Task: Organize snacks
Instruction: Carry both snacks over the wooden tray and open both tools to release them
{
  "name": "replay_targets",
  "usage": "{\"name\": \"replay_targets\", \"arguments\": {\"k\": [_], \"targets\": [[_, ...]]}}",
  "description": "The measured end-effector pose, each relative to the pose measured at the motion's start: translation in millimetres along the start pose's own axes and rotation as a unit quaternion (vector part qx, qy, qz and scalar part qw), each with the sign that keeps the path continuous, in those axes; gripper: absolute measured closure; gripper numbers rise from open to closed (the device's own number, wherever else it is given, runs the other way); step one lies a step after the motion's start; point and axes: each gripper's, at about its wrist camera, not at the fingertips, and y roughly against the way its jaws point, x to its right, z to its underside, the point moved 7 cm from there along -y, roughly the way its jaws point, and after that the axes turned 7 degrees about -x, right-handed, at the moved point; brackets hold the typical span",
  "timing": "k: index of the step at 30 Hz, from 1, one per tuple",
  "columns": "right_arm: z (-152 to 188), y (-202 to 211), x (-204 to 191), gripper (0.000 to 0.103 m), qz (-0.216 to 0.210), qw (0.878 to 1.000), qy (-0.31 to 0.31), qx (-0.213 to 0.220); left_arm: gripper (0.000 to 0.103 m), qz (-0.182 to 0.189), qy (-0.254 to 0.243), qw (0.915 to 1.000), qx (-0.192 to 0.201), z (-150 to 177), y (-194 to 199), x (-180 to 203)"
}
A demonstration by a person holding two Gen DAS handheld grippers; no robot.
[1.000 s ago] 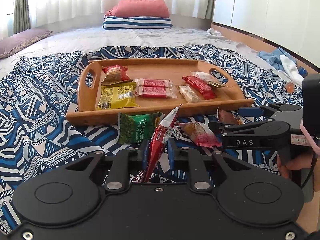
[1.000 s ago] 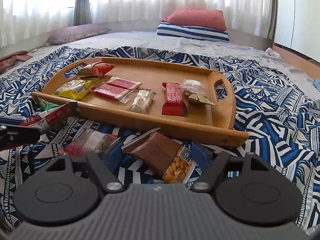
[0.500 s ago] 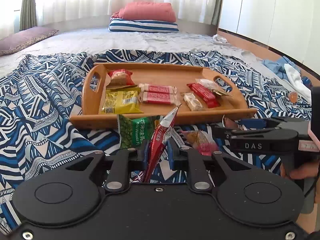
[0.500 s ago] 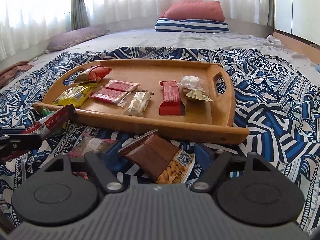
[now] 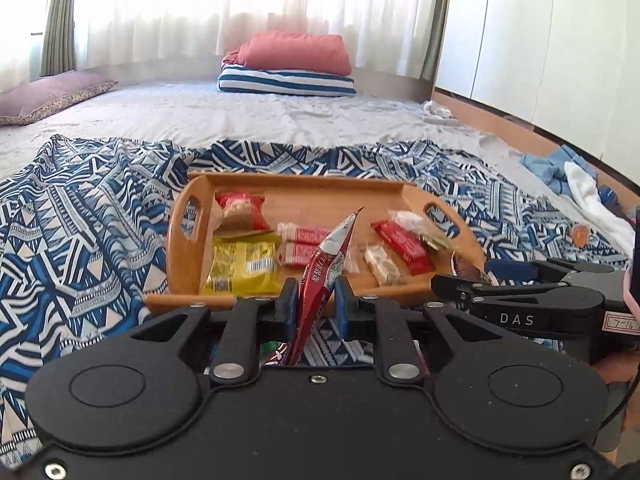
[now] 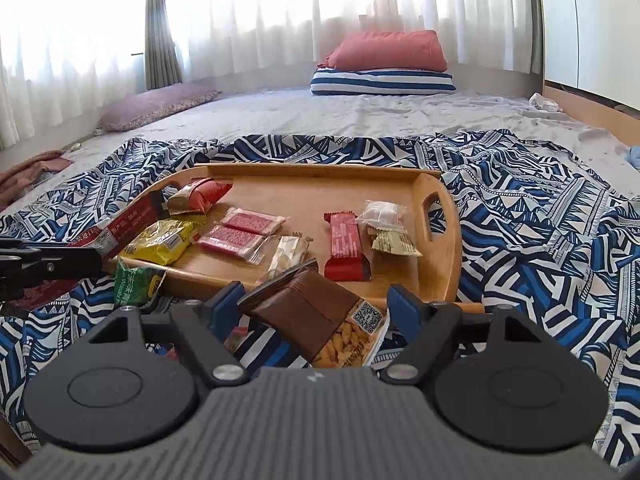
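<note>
Snacks are being gathered onto a wooden tray (image 6: 440, 256) on a blue patterned blanket (image 6: 540, 240), and two more are being carried toward it at once. Nearest in the left wrist view, a red sachet (image 5: 324, 272) is being pinched narrowly by the left gripper (image 5: 316, 300), its pads closed flat on the thin packet; its long axis is standing nearly upright, the top corner tipping up and to the right, over the tray's near rim. In the right wrist view a brown peanut packet (image 6: 316, 316) is being held by the right gripper (image 6: 316, 304), whose jaws have just been closing and are now set fairly wide across it; whether both pads are pressing firmly cannot be told for certain. Its long axis is running from the far left down to the near right, the printed end lying nearest the camera.

Just beyond, a green packet (image 6: 136, 284) is being left on the blanket against the tray's near edge. Farther off, the tray is already being filled: a yellow bag (image 6: 164, 240) at the left, pink wafers (image 6: 240, 230) in the middle, a red bar (image 6: 346, 246) to the right.

The carrying step is judged to be in hand. Next, each packet is to be brought over a bare patch of tray, laid flat beside its neighbours, and released.
</note>
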Motion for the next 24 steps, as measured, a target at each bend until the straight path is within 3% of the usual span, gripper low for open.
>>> {"name": "replay_targets", "arguments": {"k": [6,12,19,24], "targets": [[-28.5,-10.0,11.6,0.025,-0.001,1.000,-0.008,-0.006,0.085,0.006,0.007,0.9998,0.015,-42.5,-7.1,-6.5],[-66.6,-28.3,25.0,0.025,0.002,1.000,-0.011,-0.009,0.085,0.017,0.038,0.9991,0.005,-82.6,-34.8,-16.8],[-106.7,-59.8,35.8,0.025,0.009,1.000,0.007,-0.009,0.085,0.037,0.066,0.9968,-0.028,-119.0,-91.2,-21.3],[-119.5,-91.7,42.4,0.024,0.012,1.000,0.013,-0.025,0.085,0.012,0.070,0.9960,-0.054,-128.2,-142.0,-24.3]]}}
